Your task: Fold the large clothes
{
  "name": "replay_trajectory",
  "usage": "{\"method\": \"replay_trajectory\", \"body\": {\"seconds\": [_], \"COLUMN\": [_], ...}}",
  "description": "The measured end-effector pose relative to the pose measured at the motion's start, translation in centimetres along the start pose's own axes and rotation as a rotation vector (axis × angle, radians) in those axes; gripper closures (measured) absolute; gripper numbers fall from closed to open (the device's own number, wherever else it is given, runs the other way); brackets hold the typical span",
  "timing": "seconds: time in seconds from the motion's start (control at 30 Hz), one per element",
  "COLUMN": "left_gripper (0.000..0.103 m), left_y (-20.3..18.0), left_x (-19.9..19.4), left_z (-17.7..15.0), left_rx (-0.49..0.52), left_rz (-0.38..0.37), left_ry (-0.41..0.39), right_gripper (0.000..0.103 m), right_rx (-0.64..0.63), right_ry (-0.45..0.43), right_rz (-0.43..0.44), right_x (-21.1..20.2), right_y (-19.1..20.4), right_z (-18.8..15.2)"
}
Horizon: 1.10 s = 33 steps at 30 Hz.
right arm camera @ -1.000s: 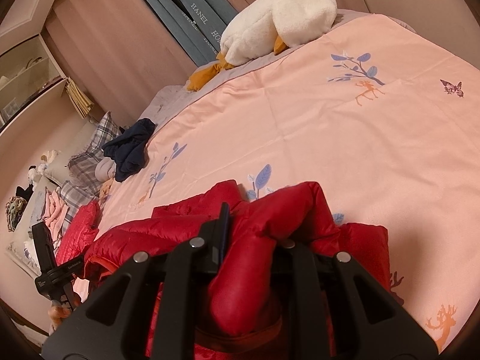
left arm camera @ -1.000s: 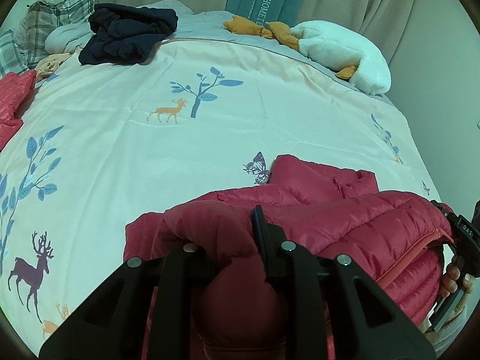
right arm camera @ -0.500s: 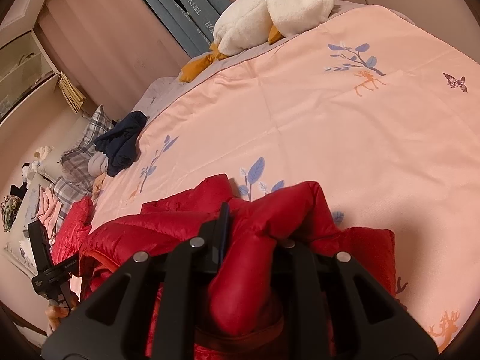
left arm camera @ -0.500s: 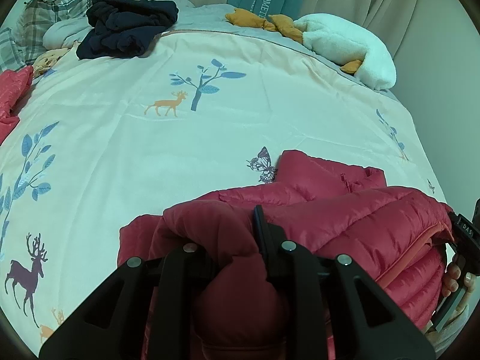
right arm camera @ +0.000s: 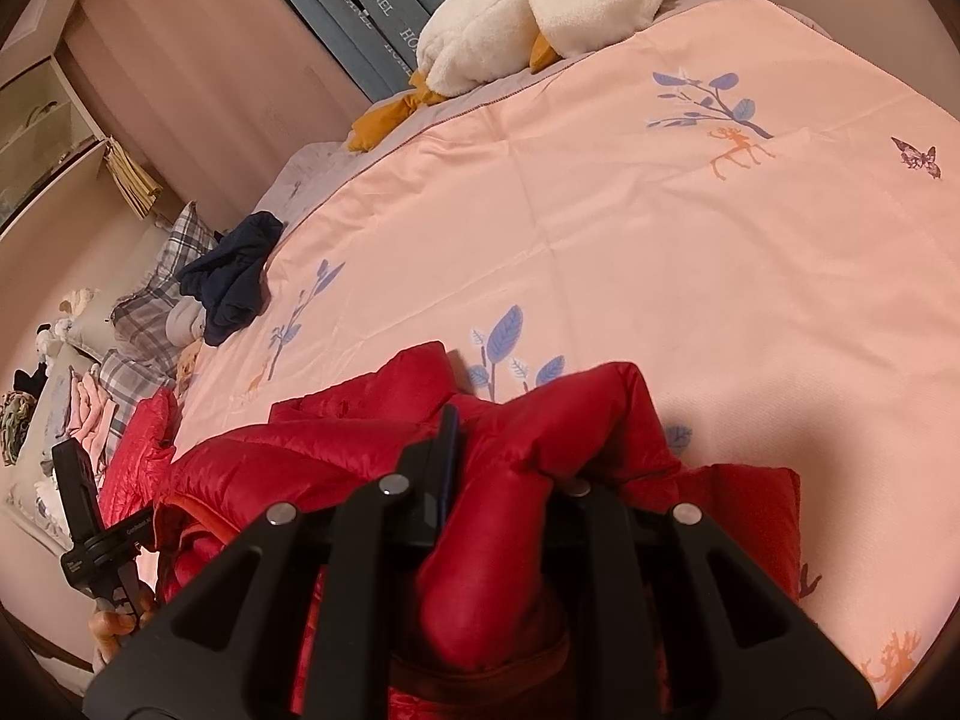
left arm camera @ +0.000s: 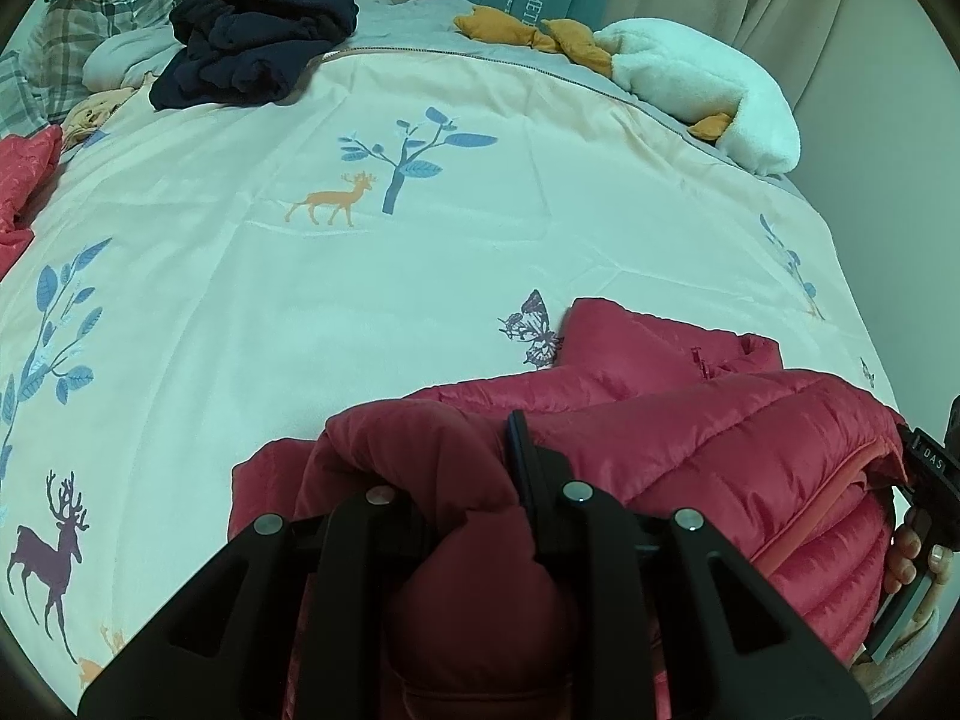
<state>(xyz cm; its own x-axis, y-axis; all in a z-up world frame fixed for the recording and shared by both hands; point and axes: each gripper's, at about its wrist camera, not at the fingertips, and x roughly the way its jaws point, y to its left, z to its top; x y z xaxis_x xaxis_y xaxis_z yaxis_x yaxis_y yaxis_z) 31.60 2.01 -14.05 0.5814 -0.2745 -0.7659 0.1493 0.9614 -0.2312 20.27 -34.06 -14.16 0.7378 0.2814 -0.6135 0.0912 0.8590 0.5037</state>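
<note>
- Since the earlier frames, both views have shifted only a little: the bedspread's printed deer and tree sit slightly lower in the left wrist view, and the red jacket has stayed bunched in both grips.
- The left hand-held gripper [left arm camera: 474, 480] is clamped on a thick fold of the red puffer jacket [left arm camera: 690, 432], with the padded fabric bulging up between its fingers and over the left one.
- The right hand-held gripper [right arm camera: 510, 456] is likewise closed on a fold of the same jacket [right arm camera: 300, 456]; the cloth swells between the fingers and hides the right fingertip.
- The jacket lies folded in layers at the near edge of the bed, on the pale bedspread [left arm camera: 360, 276], with a flat part of it reaching toward the printed butterfly [left arm camera: 534, 330].
- In the left wrist view the person's right hand [left arm camera: 912, 558] shows at the right edge, gripping the other tool's handle just beside the jacket.
- At the far left of the bed a dark navy garment [left arm camera: 258, 42] is heaped next to plaid pillows [left arm camera: 90, 30].
- At the far right a white plush goose [left arm camera: 708, 90] with orange feet lies across the grey strip of bedding.
- Another red garment [left arm camera: 24, 180] lies at the left edge of the bed, well apart from the held jacket.
</note>
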Motion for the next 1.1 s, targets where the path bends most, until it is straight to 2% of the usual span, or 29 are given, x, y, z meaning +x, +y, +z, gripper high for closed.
{"method": "replay_trajectory", "body": {"seconds": [0.77,0.9,1.1], "left_gripper": [0.08,0.08,0.08], "left_y": [0.1,0.0,0.2], "left_x": [0.8,0.6,-0.1], "left_z": [0.6,0.6,0.5], "left_rx": [-0.02,-0.027,-0.053], "left_rz": [0.004,0.01,0.001], "left_ry": [0.035,0.037,0.041], "right_gripper": [0.084,0.08,0.063], "right_rx": [0.044,0.056,0.061], "right_ry": [0.039,0.04,0.033], "right_rz": [0.002,0.013,0.034], "right_x": [0.6,0.2,-0.7], "right_y": [-0.4,-0.4,-0.1], "right_z": [0.5,0.5,0.5]}}
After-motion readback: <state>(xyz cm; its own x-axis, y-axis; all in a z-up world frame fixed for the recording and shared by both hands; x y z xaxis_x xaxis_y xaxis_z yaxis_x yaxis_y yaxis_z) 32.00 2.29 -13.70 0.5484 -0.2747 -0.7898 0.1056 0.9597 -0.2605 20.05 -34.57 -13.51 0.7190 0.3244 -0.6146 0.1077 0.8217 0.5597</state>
